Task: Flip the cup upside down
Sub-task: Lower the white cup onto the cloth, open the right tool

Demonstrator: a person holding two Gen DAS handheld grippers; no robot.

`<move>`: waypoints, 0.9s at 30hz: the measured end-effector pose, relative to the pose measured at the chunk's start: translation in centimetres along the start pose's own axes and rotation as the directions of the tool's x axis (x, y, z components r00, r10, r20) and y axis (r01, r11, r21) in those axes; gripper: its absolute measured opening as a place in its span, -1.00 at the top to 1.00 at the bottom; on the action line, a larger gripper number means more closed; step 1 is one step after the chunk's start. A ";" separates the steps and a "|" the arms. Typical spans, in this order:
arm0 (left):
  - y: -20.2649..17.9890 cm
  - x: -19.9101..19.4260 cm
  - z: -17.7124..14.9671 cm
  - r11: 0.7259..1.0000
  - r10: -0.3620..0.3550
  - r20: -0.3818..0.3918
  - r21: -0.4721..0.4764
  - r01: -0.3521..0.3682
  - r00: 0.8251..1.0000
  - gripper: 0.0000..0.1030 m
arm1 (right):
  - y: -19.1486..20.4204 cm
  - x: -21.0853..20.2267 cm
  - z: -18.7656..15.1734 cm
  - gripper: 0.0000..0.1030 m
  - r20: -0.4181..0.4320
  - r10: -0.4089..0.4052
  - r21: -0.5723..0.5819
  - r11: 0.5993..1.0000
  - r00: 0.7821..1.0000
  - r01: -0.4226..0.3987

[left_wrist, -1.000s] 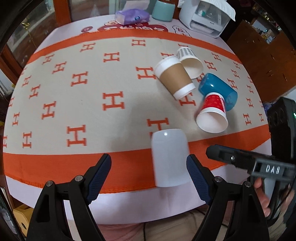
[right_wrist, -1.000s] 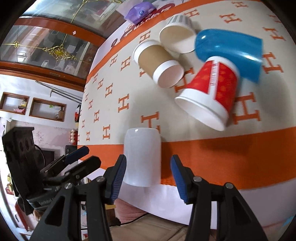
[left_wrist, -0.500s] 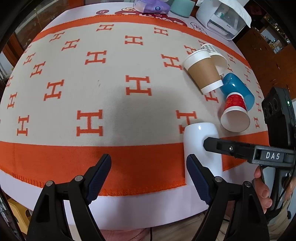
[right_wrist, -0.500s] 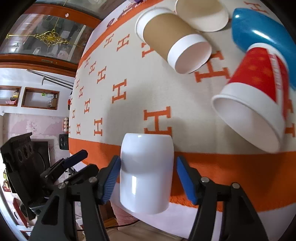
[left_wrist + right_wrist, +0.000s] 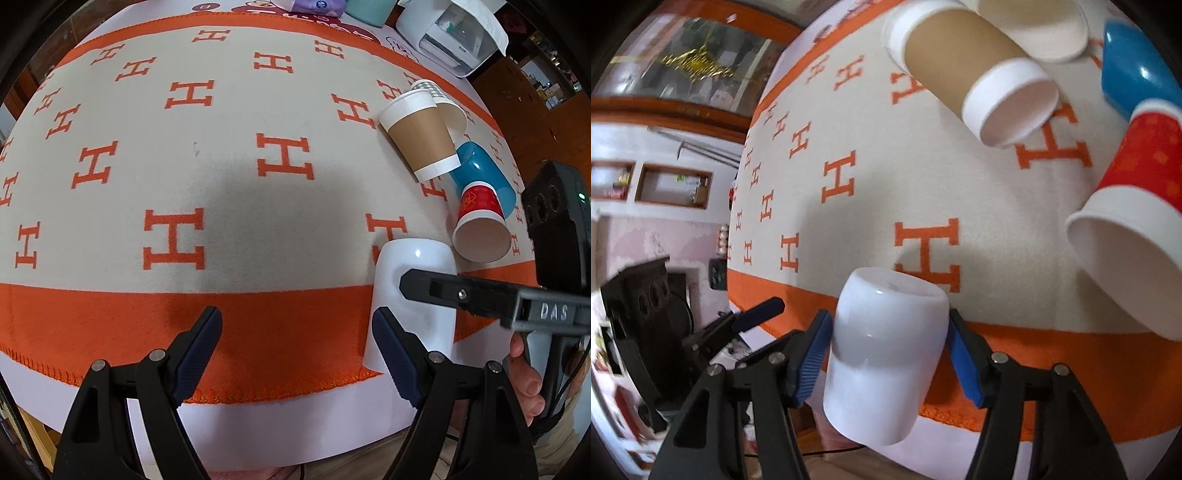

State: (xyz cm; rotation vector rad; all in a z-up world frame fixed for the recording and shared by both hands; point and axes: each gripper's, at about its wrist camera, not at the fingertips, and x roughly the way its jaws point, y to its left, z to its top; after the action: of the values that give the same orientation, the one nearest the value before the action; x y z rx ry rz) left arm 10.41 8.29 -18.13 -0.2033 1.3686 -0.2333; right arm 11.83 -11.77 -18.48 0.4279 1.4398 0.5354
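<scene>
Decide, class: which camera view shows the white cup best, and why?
The right wrist view: the white cup fills the centre between the right tongs, both pads at its sides. In the left wrist view the cup sits off right, partly hidden by the right tongs' finger and a finger of the left tongs.

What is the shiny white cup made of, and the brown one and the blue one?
White cup: probably glazed ceramic, since it is smooth with bright glints. Brown cup: matte paper sleeve with white paper rims. Blue cup: likely glossy plastic, given its sheen.
</scene>
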 end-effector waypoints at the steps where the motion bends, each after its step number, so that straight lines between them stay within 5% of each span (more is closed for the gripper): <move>1: -0.1 0.0 0.0 1.000 0.001 0.004 0.006 -0.001 1.000 -0.59 | 0.3 -0.4 -0.2 -0.19 0.023 -0.013 -0.023 1.000 1.000 0.014; 6: -1.0 -0.9 0.2 0.999 0.030 0.069 0.026 -0.032 0.997 -0.59 | 1.9 -3.3 -1.0 -0.19 0.234 -0.103 -0.161 0.976 0.967 0.143; 12: -1.9 -2.4 0.7 0.991 0.132 0.208 -0.011 -0.133 0.969 -0.59 | 2.9 -3.7 -1.8 -0.19 0.488 -0.182 -0.273 0.897 0.853 0.348; 16: -2.1 -2.7 0.5 0.984 0.175 0.257 -0.035 -0.172 0.950 -0.59 | 4.4 -2.7 -4.1 -0.18 0.583 -0.179 -0.395 0.790 0.793 0.469; 18: -2.1 -2.7 0.1 0.983 0.181 0.263 -0.040 -0.177 0.948 -0.59 | 5.4 -2.0 -5.7 -0.18 0.618 -0.184 -0.458 0.706 0.764 0.540; 20: -2.0 -2.5 -0.3 0.981 0.192 0.261 -0.044 -0.187 0.946 -0.59 | 5.8 -1.7 -6.6 -0.18 0.626 -0.180 -0.486 0.672 0.759 0.559; 27: -1.8 -2.1 -1.8 0.977 0.212 0.274 -0.054 -0.205 0.938 -0.59 | 5.1 -1.7 -7.6 -0.17 0.615 -0.167 -0.502 0.670 0.771 0.546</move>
State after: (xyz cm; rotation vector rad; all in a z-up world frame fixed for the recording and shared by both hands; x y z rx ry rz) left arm 8.21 7.14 -15.95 -0.1053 1.1028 -0.0082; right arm 3.76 -8.93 -14.82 -0.2990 0.6833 0.5000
